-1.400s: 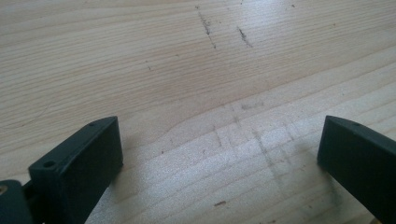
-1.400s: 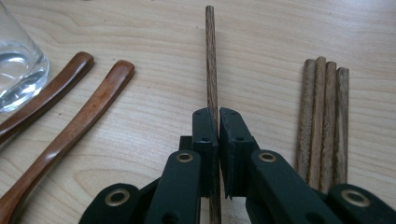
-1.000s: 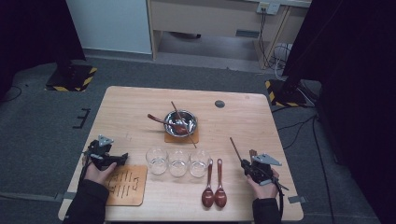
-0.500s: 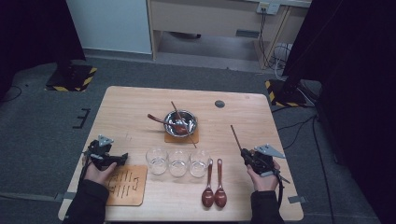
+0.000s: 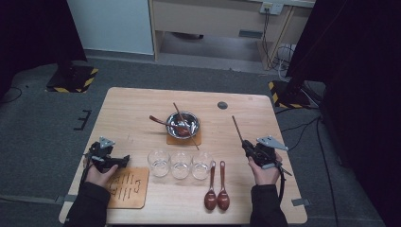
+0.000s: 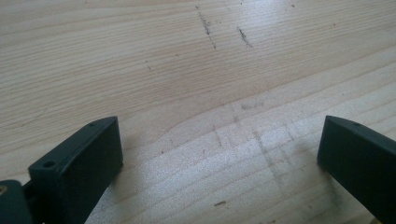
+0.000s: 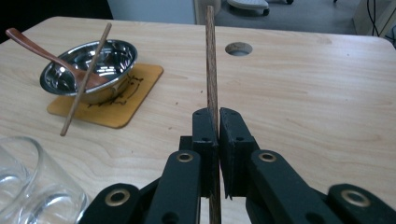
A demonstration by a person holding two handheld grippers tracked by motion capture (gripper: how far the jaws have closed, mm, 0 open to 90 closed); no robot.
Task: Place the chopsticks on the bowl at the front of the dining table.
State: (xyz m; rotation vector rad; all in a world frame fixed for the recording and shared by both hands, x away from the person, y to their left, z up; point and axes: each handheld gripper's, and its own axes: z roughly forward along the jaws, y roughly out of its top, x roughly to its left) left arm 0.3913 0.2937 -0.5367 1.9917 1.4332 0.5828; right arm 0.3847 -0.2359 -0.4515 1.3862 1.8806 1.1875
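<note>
A thin wooden chopstick [image 7: 211,60] stands in the middle of the right gripper view, running from the bottom edge up past the top edge of the frame. The right gripper [image 7: 218,116] has its two black jaws pressed tight on the stick, gripping it low on its length. In the high view the same chopstick [image 5: 237,128] slants up and to the left from the right gripper [image 5: 249,147] at the right of the table [image 5: 142,101].

At the centre of the high view a metal bowl [image 5: 182,125] sits on a small wooden coaster [image 5: 171,140], with a wooden spoon [image 5: 161,121] and a second chopstick [image 5: 185,126] resting in it. Below the bowl three glasses [image 5: 180,163] stand in a row, and two dark spoons [image 5: 216,189] lie side by side to their lower right.

At the lower left of the high view the left gripper [image 5: 124,159] rests just above a wooden board [image 5: 126,187]. In the left gripper view its jaws stand wide apart over bare tabletop, with nothing between them.
</note>
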